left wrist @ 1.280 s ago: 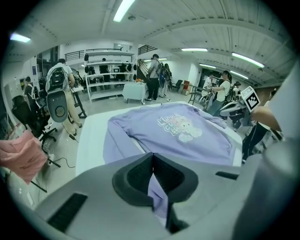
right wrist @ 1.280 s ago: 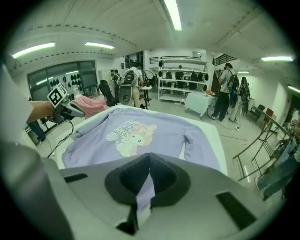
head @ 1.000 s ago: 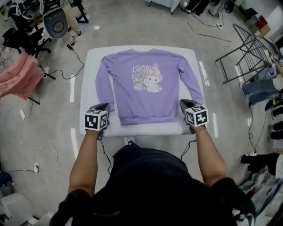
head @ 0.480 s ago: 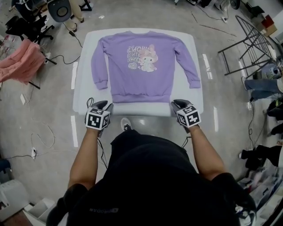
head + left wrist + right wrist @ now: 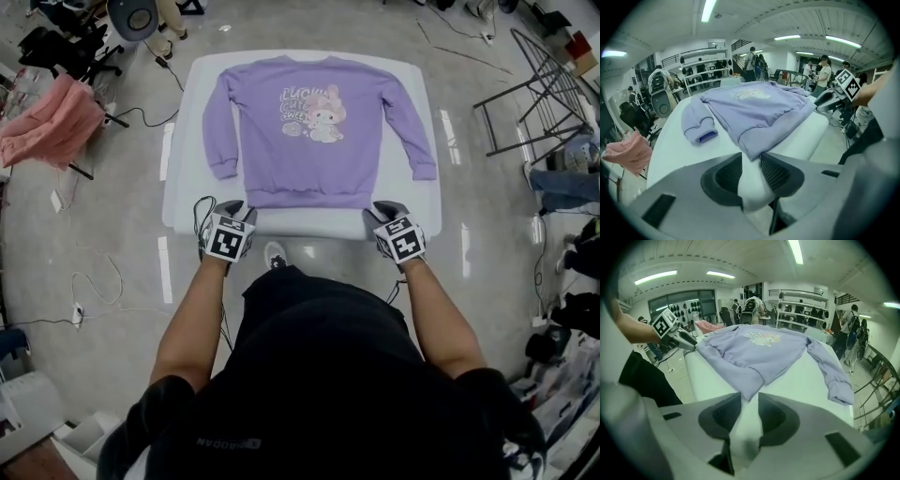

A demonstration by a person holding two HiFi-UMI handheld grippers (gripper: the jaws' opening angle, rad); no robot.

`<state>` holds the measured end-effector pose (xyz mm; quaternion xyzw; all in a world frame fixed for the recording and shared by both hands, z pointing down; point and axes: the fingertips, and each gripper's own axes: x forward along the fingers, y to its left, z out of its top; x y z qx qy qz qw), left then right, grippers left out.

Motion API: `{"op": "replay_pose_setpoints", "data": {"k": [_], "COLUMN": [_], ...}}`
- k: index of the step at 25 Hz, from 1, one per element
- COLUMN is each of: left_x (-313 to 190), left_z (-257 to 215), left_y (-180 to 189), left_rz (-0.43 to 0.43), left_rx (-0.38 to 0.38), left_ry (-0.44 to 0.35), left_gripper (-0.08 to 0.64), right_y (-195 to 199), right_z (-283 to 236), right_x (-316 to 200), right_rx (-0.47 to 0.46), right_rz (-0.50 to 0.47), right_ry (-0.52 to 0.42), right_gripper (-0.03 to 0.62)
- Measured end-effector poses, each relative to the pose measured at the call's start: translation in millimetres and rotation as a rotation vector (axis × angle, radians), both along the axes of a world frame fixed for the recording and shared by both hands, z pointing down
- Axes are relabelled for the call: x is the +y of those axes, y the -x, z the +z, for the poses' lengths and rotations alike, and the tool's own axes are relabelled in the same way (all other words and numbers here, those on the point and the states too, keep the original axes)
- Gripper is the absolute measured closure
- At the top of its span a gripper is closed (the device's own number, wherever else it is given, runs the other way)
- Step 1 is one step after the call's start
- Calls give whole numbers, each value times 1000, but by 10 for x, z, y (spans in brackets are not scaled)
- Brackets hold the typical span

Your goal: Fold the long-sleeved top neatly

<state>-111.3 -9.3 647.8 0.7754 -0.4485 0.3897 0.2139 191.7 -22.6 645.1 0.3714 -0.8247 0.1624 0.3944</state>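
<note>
A purple long-sleeved top (image 5: 314,131) with a cartoon print lies spread flat, front up, on the white table (image 5: 183,187), sleeves along its sides. My left gripper (image 5: 234,208) sits at the hem's left corner and my right gripper (image 5: 382,211) at its right corner. In the left gripper view the jaws (image 5: 751,157) have just been opening and stand apart, with the hem corner (image 5: 752,140) lying at their tips, not pinched. In the right gripper view the jaws (image 5: 750,397) have likewise been opening, and the other hem corner (image 5: 749,383) lies loose between the tips.
A pink garment (image 5: 52,127) hangs over a chair at the left. A folded metal rack (image 5: 539,84) stands at the right, and cables (image 5: 94,281) trail on the floor. An office chair (image 5: 131,17) stands beyond the table. People stand in the background (image 5: 822,75).
Both grippers have come inward and back toward the table's near edge, from beside the hem to its two corners. The top still lies flat.
</note>
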Motion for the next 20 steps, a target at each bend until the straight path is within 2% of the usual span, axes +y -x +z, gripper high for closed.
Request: {"op": "replay_pose_setpoints", "data": {"k": [4,5,6,7,10,13,15,20], "left_x": [-99,-115,-124,-125,-76,67,156,190], "left_z": [71,71,62,54,-38,-208,-291,-67], "left_y": [36,33,27,22,23,90,142,238], "left_rz": [5,2,-3,-10,-45,-113,-161,-222], "left_rx": [-17,-11,-5,1,45,121,167,137], "left_ry": [-11,-10,-7,-1,27,82,118,169], "left_gripper": [444,466,523,528,537,538,538,538], "right_y": [49,67,81,91,99,57,38,9], "right_z": [54,60,52,30,-88,-231,-300,-107], "right_x": [-20,-22,-24,-23,22,106,157,233], "right_rx": [23,25,21,8,-79,-177,-208,-114], "right_rz": [-23,-29,-31,-29,8,77,95,51], "right_ry": [-1,-3,-10,-15,17,103,147,182], "right_gripper": [473,485,506,572,575,577,578,578]}}
